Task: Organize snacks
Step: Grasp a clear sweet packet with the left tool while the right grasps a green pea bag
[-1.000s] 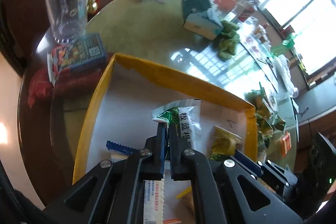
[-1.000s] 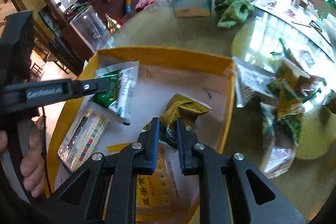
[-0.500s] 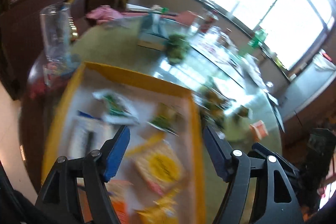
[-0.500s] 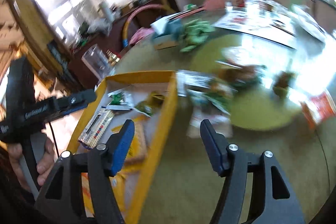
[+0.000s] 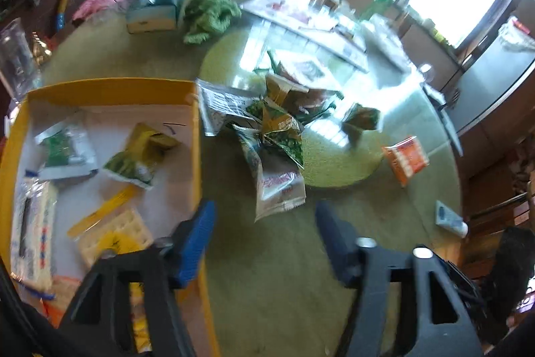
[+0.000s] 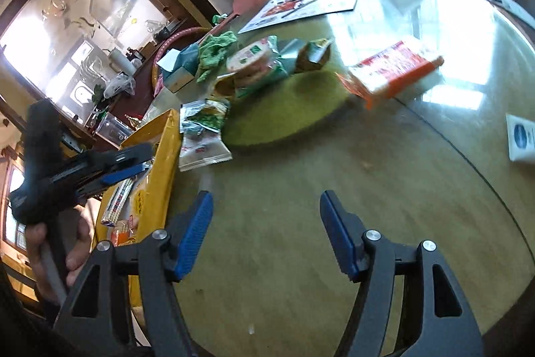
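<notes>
Here both grippers — left (image 5: 264, 240), right (image 6: 265, 233) — gape empty beside the yellow tray's rim (image 5: 197, 156).

Black hand-held gripper (image 6: 265, 233) frames, blue ribbed pads (image 6: 195, 235), silver screws.

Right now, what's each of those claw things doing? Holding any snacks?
Left gripper: open, holding nothing, above the table beside the yellow box.
Right gripper: open, holding nothing, over bare table.

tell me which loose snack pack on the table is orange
The orange pack, lying alone beyond the right claw, apart from the green-and-silver pile.
</notes>
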`<action>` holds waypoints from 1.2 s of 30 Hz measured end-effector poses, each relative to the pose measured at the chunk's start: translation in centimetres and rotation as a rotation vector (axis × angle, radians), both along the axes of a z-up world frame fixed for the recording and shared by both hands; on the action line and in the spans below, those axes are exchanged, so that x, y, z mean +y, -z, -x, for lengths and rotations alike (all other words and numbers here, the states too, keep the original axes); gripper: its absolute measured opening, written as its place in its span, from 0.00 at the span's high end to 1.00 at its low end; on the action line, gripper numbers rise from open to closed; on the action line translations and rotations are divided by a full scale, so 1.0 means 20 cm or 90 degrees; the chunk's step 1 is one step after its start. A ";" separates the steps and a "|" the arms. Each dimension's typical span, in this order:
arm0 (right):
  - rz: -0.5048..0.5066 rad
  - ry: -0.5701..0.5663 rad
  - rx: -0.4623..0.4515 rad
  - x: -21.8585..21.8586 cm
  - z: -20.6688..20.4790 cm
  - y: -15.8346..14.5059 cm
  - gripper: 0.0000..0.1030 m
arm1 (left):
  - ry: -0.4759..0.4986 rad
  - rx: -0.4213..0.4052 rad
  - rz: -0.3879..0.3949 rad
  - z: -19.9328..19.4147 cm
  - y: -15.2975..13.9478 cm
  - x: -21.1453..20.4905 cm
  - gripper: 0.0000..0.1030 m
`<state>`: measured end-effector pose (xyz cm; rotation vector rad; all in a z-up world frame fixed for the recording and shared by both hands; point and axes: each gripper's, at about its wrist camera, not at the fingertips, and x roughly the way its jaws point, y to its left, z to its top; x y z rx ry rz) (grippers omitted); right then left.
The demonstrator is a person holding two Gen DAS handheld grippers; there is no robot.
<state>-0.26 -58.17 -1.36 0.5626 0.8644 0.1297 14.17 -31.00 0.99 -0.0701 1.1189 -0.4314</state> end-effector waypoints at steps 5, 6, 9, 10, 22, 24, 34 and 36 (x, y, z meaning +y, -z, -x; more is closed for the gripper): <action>-0.014 -0.001 -0.008 -0.06 -0.01 0.02 0.35 | -0.001 0.017 -0.040 -0.08 0.08 -0.11 0.57; -0.018 -0.003 -0.009 -0.06 -0.01 0.03 0.35 | -0.002 0.020 -0.049 -0.10 0.10 -0.12 0.57; -0.021 -0.007 -0.011 -0.07 -0.02 0.03 0.35 | -0.007 0.023 -0.062 -0.13 0.13 -0.14 0.58; -0.022 -0.010 -0.012 -0.07 -0.03 0.03 0.35 | -0.011 0.024 -0.068 -0.13 0.14 -0.15 0.61; 0.022 -0.021 0.006 -0.13 -0.30 -0.06 0.35 | 0.051 -0.003 -0.041 0.17 0.10 -0.04 1.00; 0.019 -0.004 0.024 -0.19 -0.42 -0.07 0.35 | 0.055 0.011 -0.012 0.26 0.11 0.02 1.00; 0.027 -0.001 0.079 -0.15 -0.73 0.01 0.35 | 0.036 -0.005 0.050 0.44 0.09 0.15 1.00; 0.044 -0.044 0.070 -0.03 -0.72 0.01 0.35 | 0.034 -0.007 0.058 0.43 0.09 0.15 1.00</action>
